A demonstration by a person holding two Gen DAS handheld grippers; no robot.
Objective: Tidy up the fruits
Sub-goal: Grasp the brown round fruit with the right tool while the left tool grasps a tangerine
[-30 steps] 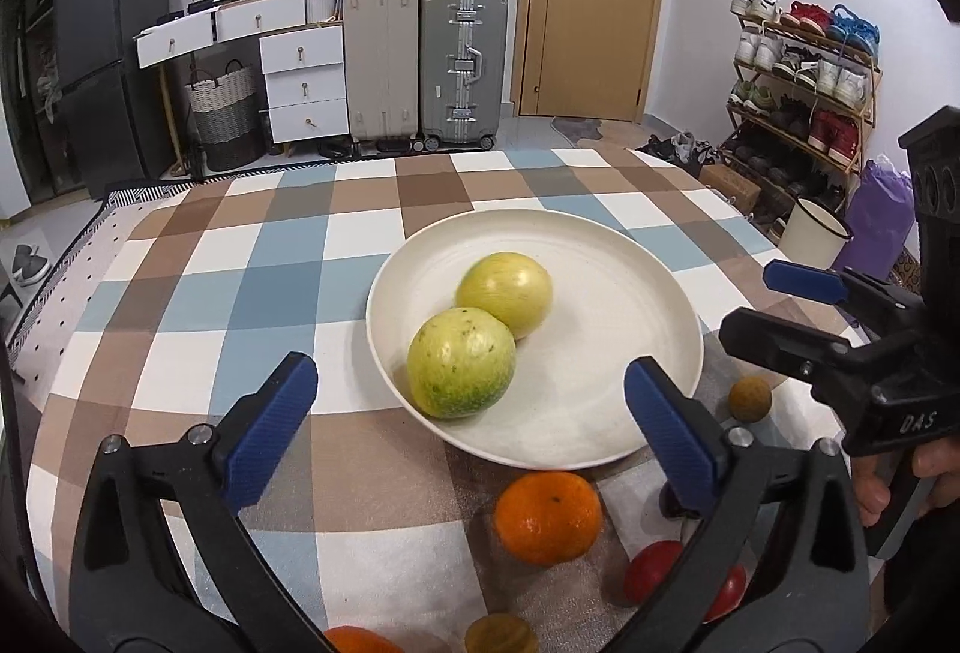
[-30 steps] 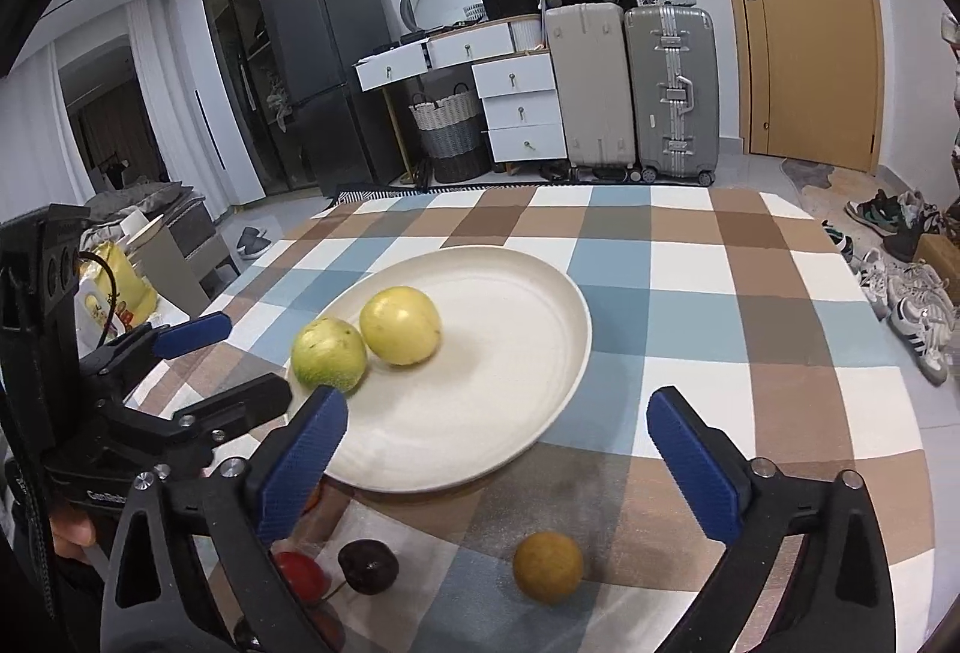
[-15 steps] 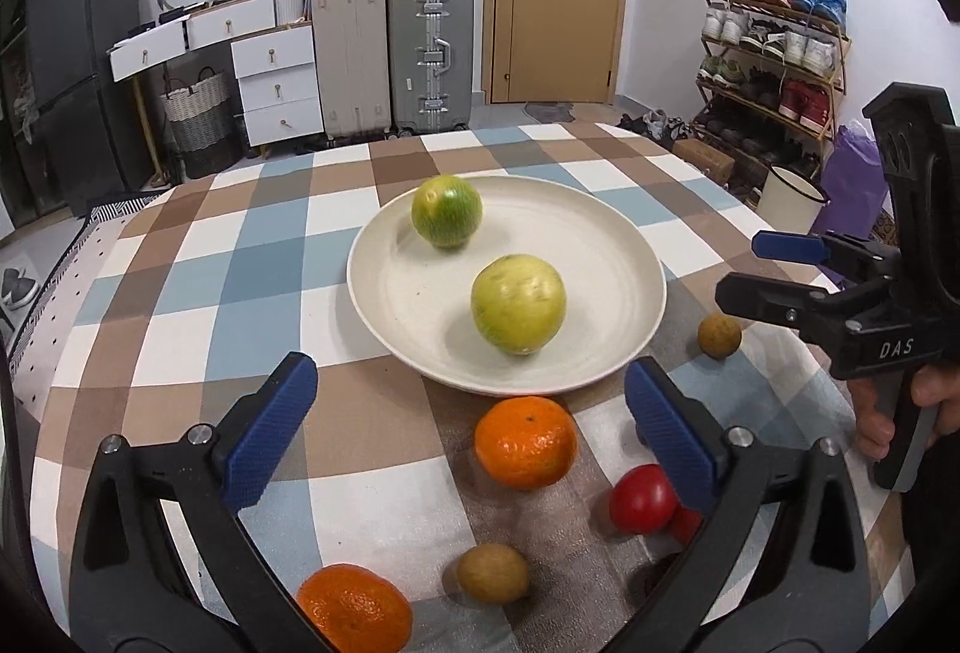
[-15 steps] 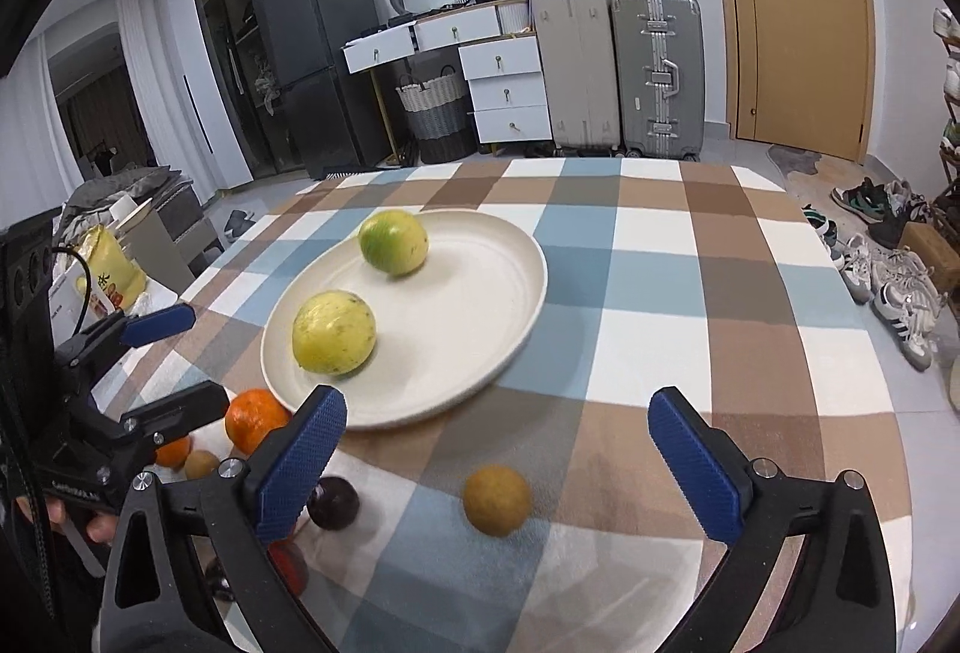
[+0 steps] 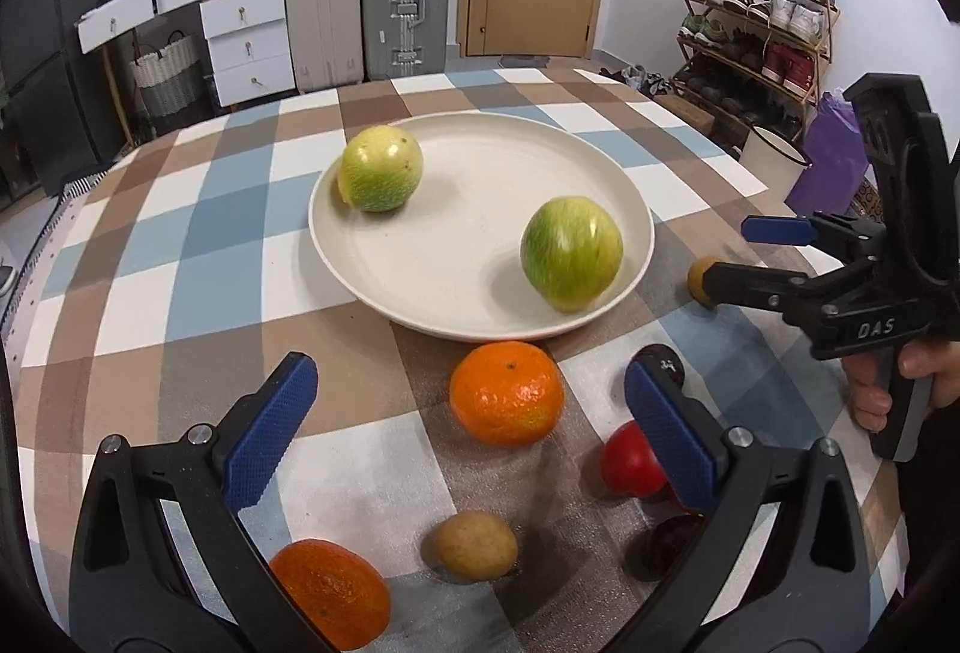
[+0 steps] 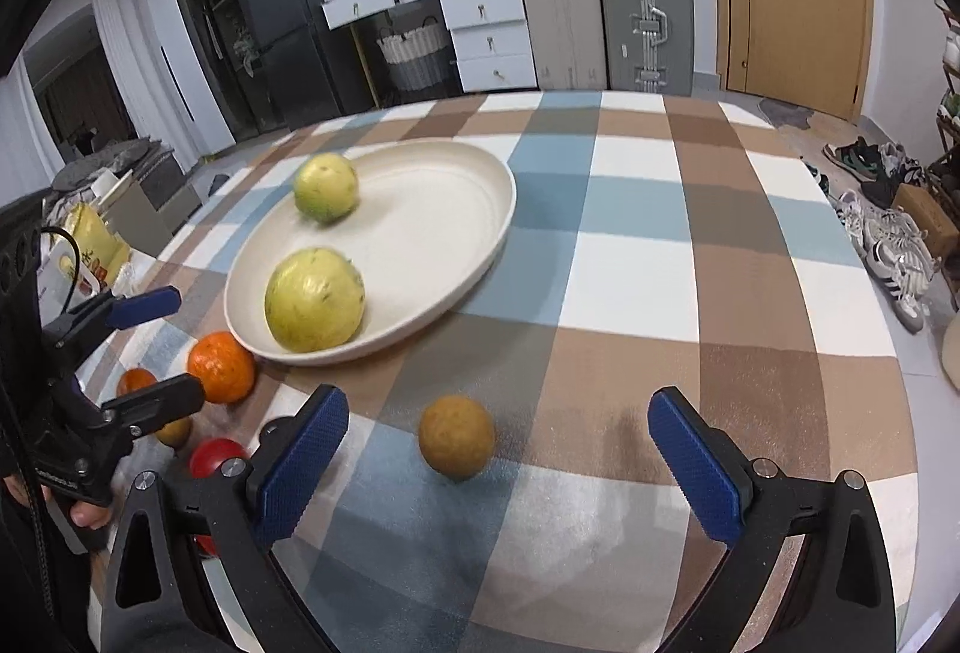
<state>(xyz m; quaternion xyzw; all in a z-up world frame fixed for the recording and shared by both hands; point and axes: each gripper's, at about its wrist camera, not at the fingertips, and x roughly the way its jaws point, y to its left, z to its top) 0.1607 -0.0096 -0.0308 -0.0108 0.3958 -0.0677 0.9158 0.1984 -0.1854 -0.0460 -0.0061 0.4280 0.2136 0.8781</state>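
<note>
Left wrist view: the left gripper (image 5: 471, 428) hangs over the near part of the desk (image 5: 198, 209), its blue-padded fingers (image 5: 270, 431) spread wide with nothing between them. A cream plate (image 5: 456, 257) sits in the middle of the checked tablecloth and holds two yellow-green round fruits, one (image 5: 380, 168) at the far left rim and one (image 5: 571, 252) at the near right rim, well apart. Just in front of the plate lies an orange (image 5: 507, 393). Nearer the camera are a second orange (image 5: 330, 593), a small brown fruit (image 5: 469, 545), a red fruit (image 5: 630, 460) and a dark fruit (image 5: 666, 536) partly hidden by the right finger. The right gripper (image 5: 744, 254), held by a hand (image 5: 900, 383), reaches in from the right, fingers apart, beside a small brown round fruit (image 5: 699, 278).

Right wrist view: the right gripper (image 6: 495, 449) stands open and empty above the desk, with a brown round fruit (image 6: 457, 435) lying on the cloth between its fingers (image 6: 300, 467), touching neither. The plate (image 6: 420, 233) is beyond, to the left, with both yellow-green fruits on it. The left gripper (image 6: 150, 347), also open, is at the left edge over the oranges.
</note>
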